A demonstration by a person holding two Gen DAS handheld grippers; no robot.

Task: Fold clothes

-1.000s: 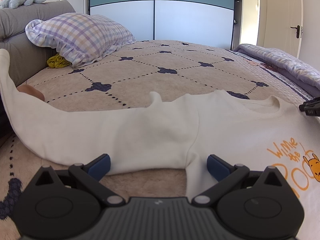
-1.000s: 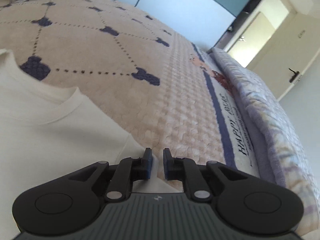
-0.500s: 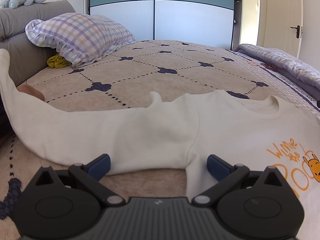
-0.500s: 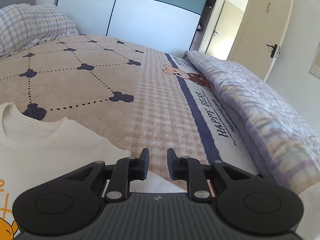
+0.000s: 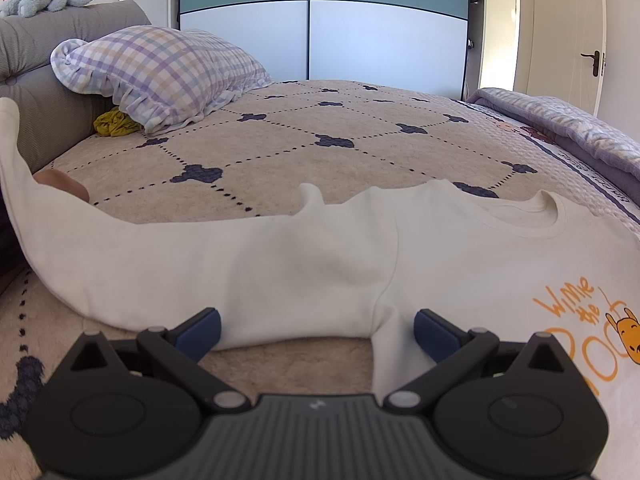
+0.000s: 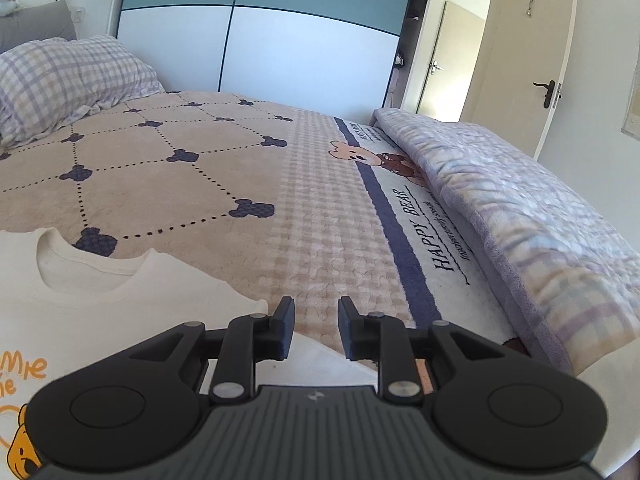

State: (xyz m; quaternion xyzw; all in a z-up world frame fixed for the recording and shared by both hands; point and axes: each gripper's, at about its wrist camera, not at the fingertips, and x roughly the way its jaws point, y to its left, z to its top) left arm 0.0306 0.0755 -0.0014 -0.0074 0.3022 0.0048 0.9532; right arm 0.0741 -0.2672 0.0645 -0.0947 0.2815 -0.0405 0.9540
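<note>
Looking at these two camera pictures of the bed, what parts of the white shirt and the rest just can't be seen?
- Shirt: its hem, left wrist view, hidden behind the left gripper.
- Its orange print: cut off by the right edge.
- Sleeve end: runs out of the left edge.
- Yellow cloth: mostly tucked under the pillow.
- Small script on the bedspread, right wrist view: too small to read.

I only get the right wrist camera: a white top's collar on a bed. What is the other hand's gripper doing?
Observer: The left gripper sits wide open at the underarm of the white top, gripping nothing.
Operator: Is the sleeve on that side folded in?
Observer: No. The long sleeve lies stretched out flat toward the grey headboard.
Operator: Anything else up there?
Observer: A crumpled yellow-green cloth is tucked under the checked pillow.
</note>
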